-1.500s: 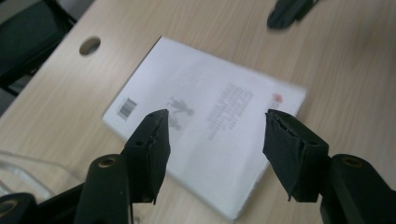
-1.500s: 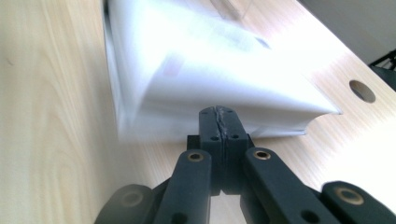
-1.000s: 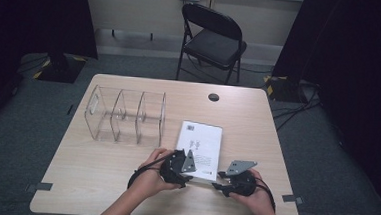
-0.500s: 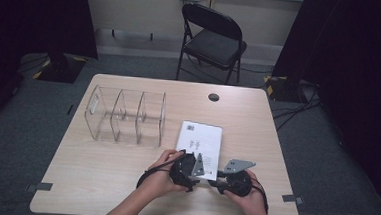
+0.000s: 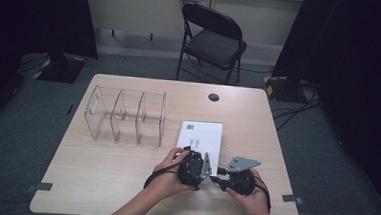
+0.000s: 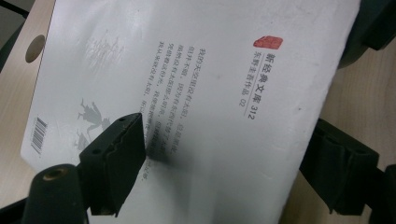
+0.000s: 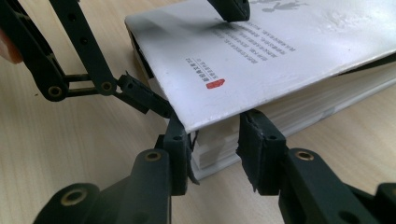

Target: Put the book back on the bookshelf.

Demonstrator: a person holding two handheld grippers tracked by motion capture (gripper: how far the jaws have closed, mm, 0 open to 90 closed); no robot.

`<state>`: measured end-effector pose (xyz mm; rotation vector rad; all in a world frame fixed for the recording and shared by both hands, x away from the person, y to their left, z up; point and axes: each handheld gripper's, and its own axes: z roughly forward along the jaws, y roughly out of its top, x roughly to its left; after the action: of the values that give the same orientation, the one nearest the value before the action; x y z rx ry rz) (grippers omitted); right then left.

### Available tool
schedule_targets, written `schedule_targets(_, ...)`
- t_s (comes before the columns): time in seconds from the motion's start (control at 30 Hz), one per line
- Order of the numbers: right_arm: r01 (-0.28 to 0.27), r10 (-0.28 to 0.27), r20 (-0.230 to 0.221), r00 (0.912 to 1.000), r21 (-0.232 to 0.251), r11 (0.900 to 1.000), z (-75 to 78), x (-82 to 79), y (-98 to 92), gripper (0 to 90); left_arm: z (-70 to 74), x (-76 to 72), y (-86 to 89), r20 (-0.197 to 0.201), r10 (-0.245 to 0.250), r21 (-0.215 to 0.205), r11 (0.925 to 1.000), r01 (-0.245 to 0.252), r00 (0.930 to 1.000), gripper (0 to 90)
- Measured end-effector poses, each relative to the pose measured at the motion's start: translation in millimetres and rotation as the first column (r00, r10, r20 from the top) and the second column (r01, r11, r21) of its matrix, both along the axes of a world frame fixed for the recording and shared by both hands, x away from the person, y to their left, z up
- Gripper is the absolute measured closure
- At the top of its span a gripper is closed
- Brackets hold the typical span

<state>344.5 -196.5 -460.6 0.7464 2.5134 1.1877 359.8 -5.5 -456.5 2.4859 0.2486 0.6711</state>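
A white paperback book (image 5: 200, 138) lies flat on the wooden table (image 5: 99, 172), back cover up, with a red stamp and a barcode on it. My left gripper (image 6: 229, 135) is open at the book's near end. One jaw hovers over the cover (image 6: 210, 70) and the other stands beside the book's edge; its jaws have just been opening. My right gripper (image 7: 217, 135) meets the book's near corner (image 7: 212, 154) and pinches the page block just under the slightly raised cover; its jaws have just been closing. In the high view the left gripper (image 5: 204, 167) and the right gripper (image 5: 215, 178) almost touch.
A clear acrylic organiser (image 5: 128, 116) with three compartments stands left of the book. A round cable hole (image 5: 213, 97) sits near the table's far edge. A black folding chair (image 5: 212, 38) stands beyond the table. The table's front edge is just behind both hands.
The left hand has slid right along the book's near end, close up to the right gripper. The right hand has stayed at the book's near corner.
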Motion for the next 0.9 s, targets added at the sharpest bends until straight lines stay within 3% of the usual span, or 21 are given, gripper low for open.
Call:
schedule_targets(0.13,0.002,-0.002,0.001,1.0,0.012,1.0,2.9,0.4,0.3,64.5,3.0,-1.2,4.2,-0.016,-0.006,-0.01,0.9999,0.006,0.9999,22.0)
schedule_targets(0.27,0.002,-0.002,-0.007,1.0,0.032,0.999,4.4,1.3,0.1,64.3,1.6,-2.5,3.4,0.024,-0.018,0.002,0.9998,0.018,0.9996,20.6)
schedule_targets(0.4,0.005,-0.005,-0.007,1.0,0.029,1.0,3.4,1.0,-0.1,64.4,3.6,-1.7,4.9,0.003,0.0,-0.013,0.9999,0.0,1.0,24.6)
schedule_targets(0.47,0.005,-0.005,-0.01,0.9999,0.023,1.0,3.5,1.0,-0.1,64.2,7.7,-2.2,6.7,0.001,-0.008,-0.017,0.9998,0.008,1.0,36.8)
schedule_targets(0.57,0.01,-0.009,-0.01,0.9999,0.052,0.999,3.9,1.0,-1.2,64.0,13.7,-4.5,7.0,0.002,-0.01,-0.007,0.9999,0.01,0.9999,41.6)
schedule_targets(0.73,0.01,-0.01,0.015,0.9998,0.018,1.0,6.2,-0.7,-5.0,61.6,17.2,-4.0,7.3,-0.012,-0.008,0.006,0.9999,0.008,0.9999,44.1)
schedule_targets(0.77,0.031,-0.031,-0.001,0.9995,-0.013,0.999,2.0,0.9,-7.8,61.2,18.0,-4.5,7.5,-0.023,-0.002,0.004,1.0,0.002,0.9997,45.0)
schedule_targets(0.83,0.044,-0.045,-0.026,0.9987,-0.029,0.999,-3.8,4.1,-8.8,61.2,20.3,-3.8,7.8,-0.023,-0.006,0.005,1.0,0.006,0.9997,45.8)
schedule_targets(0.9,0.043,-0.044,-0.025,0.9987,-0.038,0.998,-7.6,7.1,-6.4,61.1,20.6,-3.4,8.3,-0.029,-0.012,0.001,0.9999,0.012,0.9995,45.8)
